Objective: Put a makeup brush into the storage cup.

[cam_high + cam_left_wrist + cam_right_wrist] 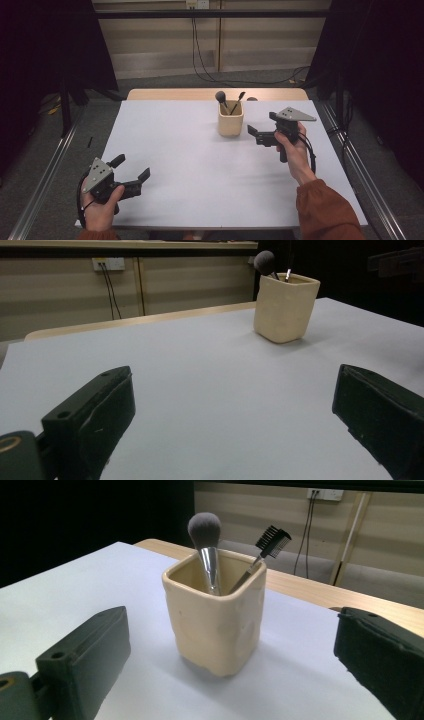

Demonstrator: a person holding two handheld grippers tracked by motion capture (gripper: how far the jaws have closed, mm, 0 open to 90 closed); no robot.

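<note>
Spreading across most of the high view, the pale grey rectangular table carries very little, which leaves both tools free room to work. Toward its far edge, right of centre, stands the cream square ceramic cup, upright and serving as a holder. Just beside it, the right gripper is held level with its black jaws spread wide and aimed at the cup's side; in the right gripper view the cup sits squarely between the two jaws but apart from both, so nothing is pinched yet. That lining-up suggests a reach for the cup or its contents. The left gripper rests low at the near left corner, well apart from the cup, jaws likewise spread and empty, seemingly parked out of the way. Leaning inside the cup are a fluffy grey-headed makeup brush with a silver ferrule and a slim black brow comb, heads up so they are easy to grasp.
</note>
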